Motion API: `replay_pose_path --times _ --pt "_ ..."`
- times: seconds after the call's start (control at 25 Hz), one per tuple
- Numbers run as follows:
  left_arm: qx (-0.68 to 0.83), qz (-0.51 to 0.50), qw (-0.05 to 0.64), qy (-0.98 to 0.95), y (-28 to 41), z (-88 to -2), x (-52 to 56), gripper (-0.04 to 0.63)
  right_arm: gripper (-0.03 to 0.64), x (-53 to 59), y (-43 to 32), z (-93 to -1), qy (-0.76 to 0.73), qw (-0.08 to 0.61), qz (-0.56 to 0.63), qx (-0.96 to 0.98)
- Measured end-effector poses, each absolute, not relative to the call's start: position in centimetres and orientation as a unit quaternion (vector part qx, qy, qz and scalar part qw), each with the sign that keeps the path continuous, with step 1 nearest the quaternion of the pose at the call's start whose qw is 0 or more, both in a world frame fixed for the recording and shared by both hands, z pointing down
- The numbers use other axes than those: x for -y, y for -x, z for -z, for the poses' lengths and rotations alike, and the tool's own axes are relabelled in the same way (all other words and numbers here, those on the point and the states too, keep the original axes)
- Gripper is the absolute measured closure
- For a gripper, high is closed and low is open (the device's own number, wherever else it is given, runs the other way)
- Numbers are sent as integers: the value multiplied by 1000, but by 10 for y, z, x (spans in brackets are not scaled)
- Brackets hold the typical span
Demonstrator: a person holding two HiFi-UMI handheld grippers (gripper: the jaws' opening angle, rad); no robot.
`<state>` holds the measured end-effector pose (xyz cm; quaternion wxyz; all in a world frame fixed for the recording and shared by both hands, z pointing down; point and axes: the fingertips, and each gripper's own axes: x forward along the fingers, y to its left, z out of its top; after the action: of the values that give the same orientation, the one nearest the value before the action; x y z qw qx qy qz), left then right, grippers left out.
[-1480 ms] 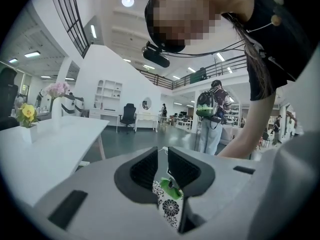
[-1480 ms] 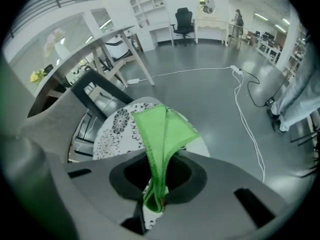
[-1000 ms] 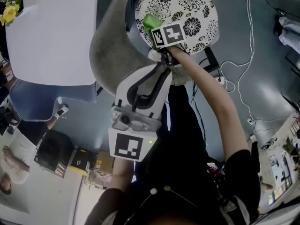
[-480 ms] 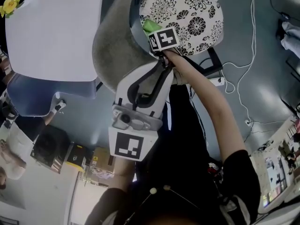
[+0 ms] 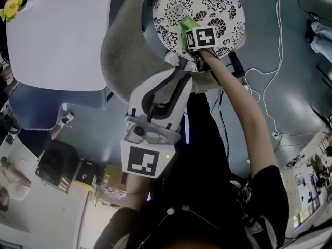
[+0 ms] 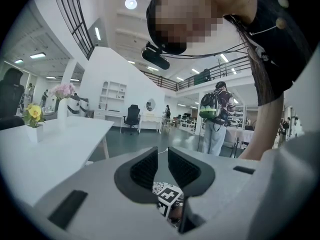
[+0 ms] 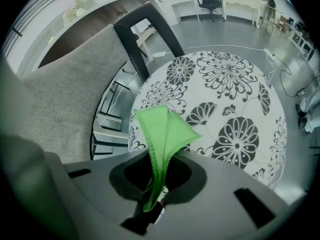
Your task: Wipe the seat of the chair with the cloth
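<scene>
The chair's round seat point(image 5: 207, 4) has a black-and-white flower print. A green cloth point(image 5: 187, 24) lies on its front left part, pinched in my right gripper point(image 5: 193, 32), which is shut on it. In the right gripper view the cloth point(image 7: 162, 129) rises folded out of the jaws of the right gripper point(image 7: 157, 171) over the seat point(image 7: 230, 94). My left gripper point(image 5: 180, 75) is held back near my body, its tips pointing at the seat's near edge. Seen from the left gripper view, the left gripper point(image 6: 162, 166) has its jaws drawn close with nothing between them.
The chair's grey fabric back point(image 5: 124, 51) curves along the seat's left side. Left of it stands a white table point(image 5: 57, 35) with yellow flowers point(image 5: 11, 4) at its corner. White cables point(image 5: 270, 77) run over the floor at right, and a person with a backpack point(image 6: 216, 109) stands far off.
My right gripper has carried the green cloth rightward over the seat, from its left edge toward the middle of the front. The left gripper has stayed put.
</scene>
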<state>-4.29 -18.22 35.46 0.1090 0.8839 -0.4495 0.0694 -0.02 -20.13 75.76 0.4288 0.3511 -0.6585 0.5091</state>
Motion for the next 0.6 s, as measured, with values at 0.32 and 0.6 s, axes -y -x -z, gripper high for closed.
replay_pose_path --times 0.32,0.6 --pt "440 -68 103 -889 34 -350 183 529 571 217 -77 -762 -409 428 -516 619" --pt "427 -71 98 -896 23 -347 182 529 571 222 -142 -765 -460 418 -533 574"
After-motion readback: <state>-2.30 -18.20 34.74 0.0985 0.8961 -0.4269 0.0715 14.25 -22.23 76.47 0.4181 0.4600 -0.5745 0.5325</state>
